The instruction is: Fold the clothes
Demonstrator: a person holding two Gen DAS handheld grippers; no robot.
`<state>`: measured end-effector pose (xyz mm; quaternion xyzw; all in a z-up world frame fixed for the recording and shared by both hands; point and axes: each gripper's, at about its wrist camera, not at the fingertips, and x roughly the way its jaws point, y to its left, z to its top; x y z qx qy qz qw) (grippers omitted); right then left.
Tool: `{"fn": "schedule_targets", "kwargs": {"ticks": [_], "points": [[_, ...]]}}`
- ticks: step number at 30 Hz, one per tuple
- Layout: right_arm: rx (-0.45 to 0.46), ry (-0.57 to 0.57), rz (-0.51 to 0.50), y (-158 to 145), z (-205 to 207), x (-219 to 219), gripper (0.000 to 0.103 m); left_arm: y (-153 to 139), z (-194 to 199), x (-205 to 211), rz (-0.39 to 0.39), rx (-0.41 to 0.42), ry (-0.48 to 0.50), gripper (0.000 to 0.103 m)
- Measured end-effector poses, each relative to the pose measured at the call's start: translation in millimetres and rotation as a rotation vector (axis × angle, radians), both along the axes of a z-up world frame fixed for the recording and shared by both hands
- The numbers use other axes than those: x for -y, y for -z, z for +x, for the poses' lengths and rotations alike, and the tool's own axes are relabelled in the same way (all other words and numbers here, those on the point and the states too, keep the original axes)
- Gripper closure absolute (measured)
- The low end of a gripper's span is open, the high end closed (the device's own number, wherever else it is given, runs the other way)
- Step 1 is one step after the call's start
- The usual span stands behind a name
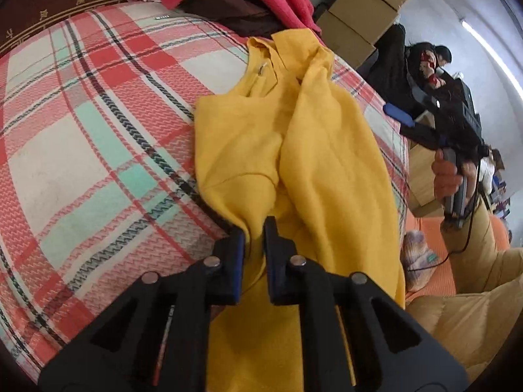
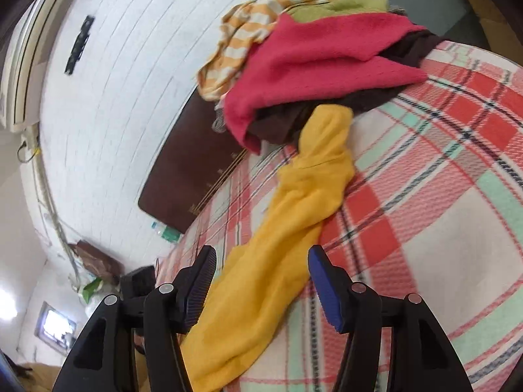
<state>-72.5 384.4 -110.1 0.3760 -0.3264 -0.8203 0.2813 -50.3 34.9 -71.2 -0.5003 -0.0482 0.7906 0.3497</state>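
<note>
Left hand-held gripper, black with blue pads: clenched on a bunched fold of the mustard-yellow knit garment, cloth pinched between both fingers near the hem end. Rest of garment trailing away across the bed, rumpled, one layer lapped over another, collar end farthest off. Small pale tag or zip pull near the collar, too small to identify.

Right hand-held gripper: released, fingers set wide apart, one to either side of a long yellow strip of the same garment without touching it. Blue pad on the right-side finger, ribbed dark pad on the other. Seen from the left wrist view, same gripper held off the bed's far edge in a hand.

Underneath: bed covered by a red, white and mint plaid woven blanket, garment lying flat on it toward the right edge.

Beyond the garment's far end: heap of unfolded clothes — crimson fleece piece on top, dark brown cloth under it, orange-and-white checked fabric and olive-green fabric behind. Yellow garment's tip touching the brown cloth.

Farther off: dark brown headboard, white panelled wall, stacked cardboard boxes.
</note>
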Motion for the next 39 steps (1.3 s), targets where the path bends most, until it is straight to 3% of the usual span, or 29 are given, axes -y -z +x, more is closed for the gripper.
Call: {"fn": "schedule_targets", "kwargs": {"ticks": [5,8,11,13,14,15,16,18,20,22,23,24,25,27,32,39], "points": [[-0.069,-0.21,0.117,-17.9,22.1,83.3,0.042,-37.4,6.6,28.0,0.154,-0.072,-0.123,0.101],[-0.095,-0.265,0.208,-15.6,33.8,112.5,0.042,-67.2,9.6,57.9,0.241,-0.136,-0.188,0.101],[-0.122,-0.321,0.299,-13.3,45.4,141.8,0.041,-82.4,15.4,73.7,0.185,-0.194,-0.212,0.101],[-0.14,-0.358,0.36,-11.8,53.2,161.4,0.041,-76.6,16.7,76.4,0.114,-0.193,-0.221,0.097],[-0.148,-0.376,0.39,-11.0,57.0,171.1,0.041,-68.3,16.8,73.2,0.077,-0.177,-0.203,0.073],[-0.157,-0.394,0.42,-10.2,60.9,180.9,0.038,-58.0,15.1,68.6,0.051,-0.15,-0.188,0.03],[-0.166,-0.413,0.451,-9.5,64.8,190.6,0.037,-47.9,12.3,63.9,0.037,-0.123,-0.18,0.014],[-0.183,-0.448,0.51,-7.9,72.3,209.6,0.037,-30.4,6.5,51.3,0.039,-0.079,-0.15,0.01],[-0.169,-0.421,0.499,-6.6,69.8,202.4,0.037,-19.3,1.3,38.4,0.043,-0.058,-0.125,0.01],[-0.155,-0.394,0.488,-5.2,67.3,195.2,0.037,-7.6,-4.9,24.8,0.042,-0.031,-0.101,0.011],[-0.148,-0.38,0.482,-4.6,66.0,191.5,0.037,-0.3,-9.3,17.1,0.029,-0.005,-0.084,0.018],[-0.146,-0.362,0.475,-6.4,64.4,185.7,0.036,5.0,-11.4,9.8,0.009,0.002,-0.074,0.035],[-0.144,-0.344,0.467,-8.1,62.7,179.9,0.036,7.5,-10.7,4.0,-0.012,-0.012,-0.072,0.039],[-0.142,-0.306,0.457,-10.9,58.2,168.7,0.036,9.7,-12.5,-1.2,0.01,0.018,-0.057,0.093],[-0.108,-0.206,0.421,-13.9,47.1,139.1,0.036,-8.4,-12.0,24.6,0.144,0.01,-0.168,0.098],[-0.124,-0.197,0.408,-23.7,37.5,134.1,0.036,-84.8,-9.4,104.3,0.283,-0.156,-0.342,0.102]]}}
